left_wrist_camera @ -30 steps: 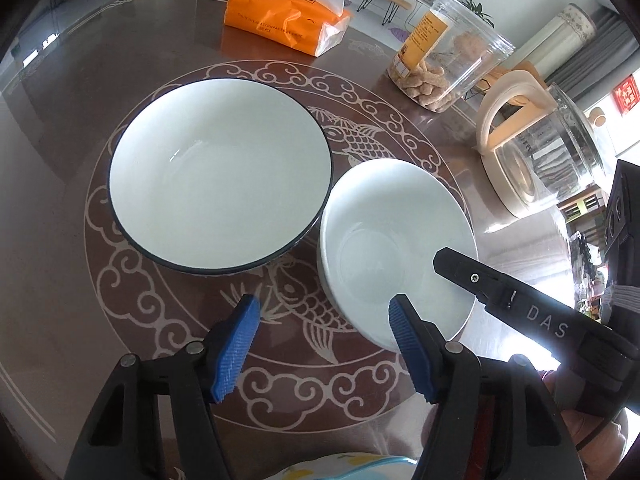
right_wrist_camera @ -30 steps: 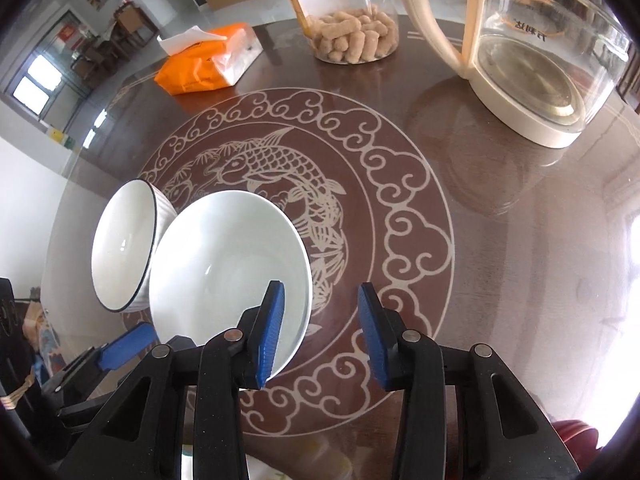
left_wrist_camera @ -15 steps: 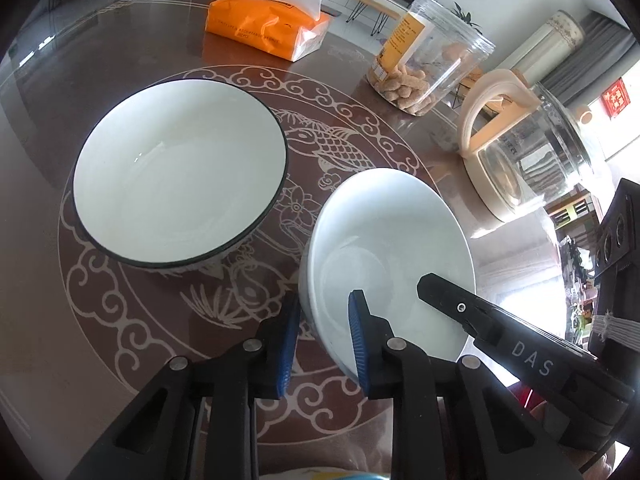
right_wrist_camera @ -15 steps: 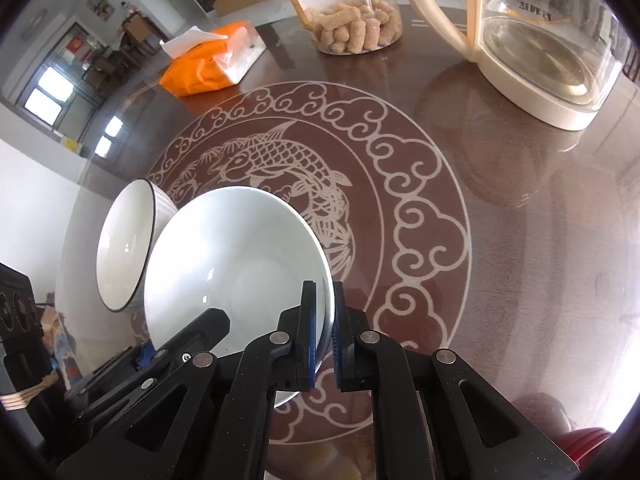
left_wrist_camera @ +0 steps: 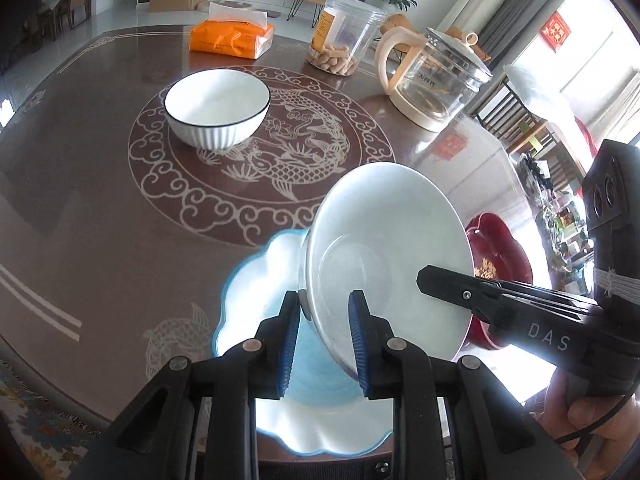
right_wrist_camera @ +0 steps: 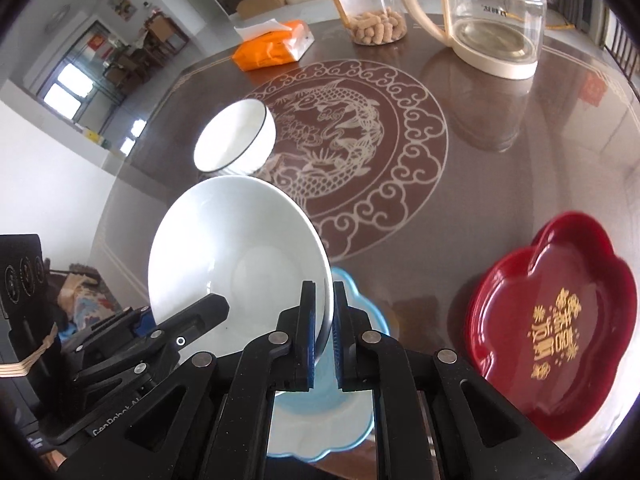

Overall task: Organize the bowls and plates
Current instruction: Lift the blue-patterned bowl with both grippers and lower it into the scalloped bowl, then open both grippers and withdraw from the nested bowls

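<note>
A plain white bowl (left_wrist_camera: 384, 248) (right_wrist_camera: 236, 256) is held tilted in the air above a blue scalloped plate (left_wrist_camera: 256, 292) (right_wrist_camera: 356, 412) near the table's front edge. My left gripper (left_wrist_camera: 324, 340) is shut on the bowl's near rim. My right gripper (right_wrist_camera: 323, 340) is shut on the rim at the bowl's other side, and its black fingers (left_wrist_camera: 480, 292) show in the left wrist view. A white bowl with a dark rim (left_wrist_camera: 218, 108) (right_wrist_camera: 236, 140) stands on the table's fish pattern. A red scalloped plate (right_wrist_camera: 560, 344) (left_wrist_camera: 500, 248) lies at the right.
At the back of the brown glass-topped table (left_wrist_camera: 100, 200) stand an orange tissue pack (left_wrist_camera: 232, 38) (right_wrist_camera: 276, 44), a clear jar of snacks (left_wrist_camera: 340, 40) (right_wrist_camera: 372, 4) and a glass kettle with a cream handle (left_wrist_camera: 436, 76) (right_wrist_camera: 492, 20).
Both grippers closed on the plain white bowl's rim, lifted it off the table centre and carried it back toward the front edge, over the blue plate. The dark-rimmed bowl stayed put.
</note>
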The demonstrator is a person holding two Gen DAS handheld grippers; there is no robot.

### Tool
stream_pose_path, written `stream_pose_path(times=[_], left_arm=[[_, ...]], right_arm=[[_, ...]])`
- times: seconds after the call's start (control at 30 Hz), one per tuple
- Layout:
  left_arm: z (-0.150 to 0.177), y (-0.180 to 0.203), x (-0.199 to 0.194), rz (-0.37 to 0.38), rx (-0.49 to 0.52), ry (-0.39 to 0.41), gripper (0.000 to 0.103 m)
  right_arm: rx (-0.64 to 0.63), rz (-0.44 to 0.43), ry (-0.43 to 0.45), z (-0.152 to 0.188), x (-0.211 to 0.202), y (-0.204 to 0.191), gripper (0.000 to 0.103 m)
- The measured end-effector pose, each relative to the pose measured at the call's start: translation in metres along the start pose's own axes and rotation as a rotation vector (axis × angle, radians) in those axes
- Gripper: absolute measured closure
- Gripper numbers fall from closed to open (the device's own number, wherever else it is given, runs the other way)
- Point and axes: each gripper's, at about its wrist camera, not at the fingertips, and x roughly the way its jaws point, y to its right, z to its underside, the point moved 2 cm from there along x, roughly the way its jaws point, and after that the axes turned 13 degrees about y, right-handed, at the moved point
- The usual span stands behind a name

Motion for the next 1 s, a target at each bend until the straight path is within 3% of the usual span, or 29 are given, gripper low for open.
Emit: stream_pose_path(times=[0.17, 0.43, 1.0], left_arm=[[0.030, -0.005, 0.009, 0.001, 0.006, -0.044, 0.078], [0.052, -0.007, 0.023, -0.010, 0.025, -0.086, 0.079], [0.032, -0.010, 0.013, -0.082, 0.085, -0.018, 0.076]], right_arm=[[0.031, 0.024, -0.036, 0.036, 0.006, 0.006, 0.093], [0.024, 0.061, -0.033, 0.055, 0.015, 0.008, 0.092], [0.018, 0.054, 0.045, 0.050, 0.016, 0.013, 0.087]])
